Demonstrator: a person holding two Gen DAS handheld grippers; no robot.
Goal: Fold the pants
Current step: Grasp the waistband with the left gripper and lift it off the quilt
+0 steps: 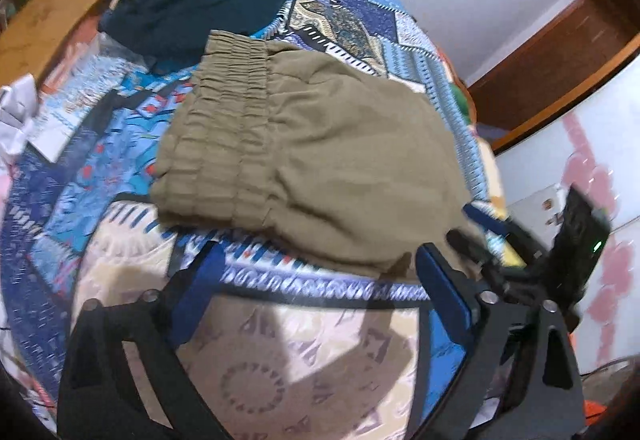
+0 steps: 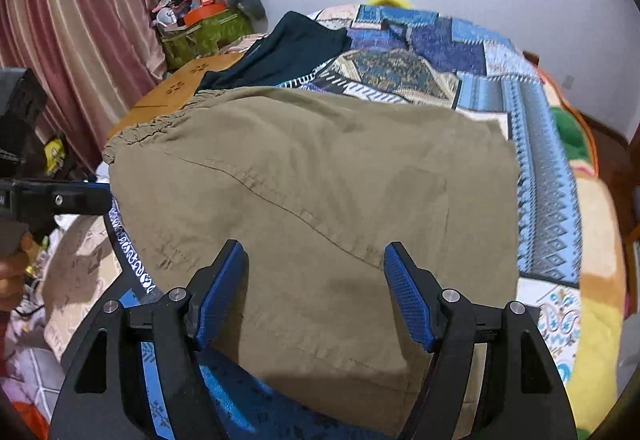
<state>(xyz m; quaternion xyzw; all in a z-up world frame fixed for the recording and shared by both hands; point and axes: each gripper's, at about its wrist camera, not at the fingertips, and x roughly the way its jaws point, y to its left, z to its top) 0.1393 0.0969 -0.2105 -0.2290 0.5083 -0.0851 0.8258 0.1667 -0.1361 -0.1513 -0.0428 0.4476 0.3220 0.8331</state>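
Khaki pants (image 1: 304, 148) lie folded into a compact bundle on the patterned bed cover (image 1: 120, 168), elastic waistband toward the left. My left gripper (image 1: 320, 268) is open and empty, hovering just off the bundle's near edge. In the right wrist view the khaki pants (image 2: 320, 192) fill the middle, and my right gripper (image 2: 316, 276) is open, its blue pads spread over the near edge of the cloth without closing on it. The right gripper also shows in the left wrist view (image 1: 496, 232) at the bundle's right corner. The left gripper shows at the left of the right wrist view (image 2: 60, 200).
A dark teal garment (image 1: 200, 0) lies behind the pants on the bed; it also shows in the right wrist view (image 2: 288, 44). A brown cardboard box (image 2: 188, 84) and a cluttered green bag (image 2: 204, 28) stand at the far left. A striped curtain (image 2: 80, 20) hangs at left. White cloth (image 1: 16, 116) lies at the bed's left edge.
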